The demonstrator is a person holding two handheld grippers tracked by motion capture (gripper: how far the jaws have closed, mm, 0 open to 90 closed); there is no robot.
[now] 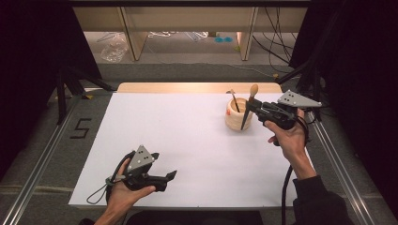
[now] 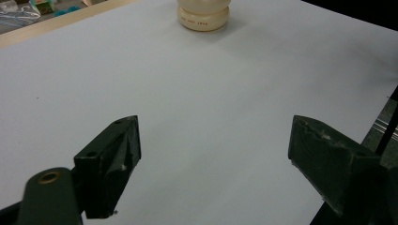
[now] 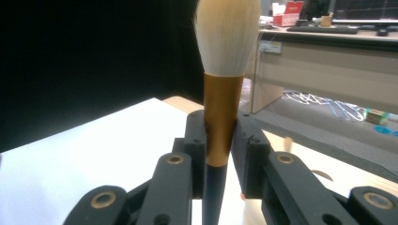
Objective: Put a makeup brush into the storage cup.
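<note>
White table (image 1: 187, 154): carries all.
Left gripper (image 1: 170, 176): near the front edge, jaws spread wide, nothing between them.
Right gripper (image 1: 250, 107): by the right edge, clamped on the brush.
Holder (image 1: 237, 117): cream, toward the far right corner.
Brush (image 3: 224, 93): upright, bristles up, beside the holder.

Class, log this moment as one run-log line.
right gripper: shut on makeup brush | brush: upright beside holder | left gripper: open, idle

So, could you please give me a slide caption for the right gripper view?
Right gripper shut on the copper ferrule of a makeup brush, bristles up, above the white table.
</note>
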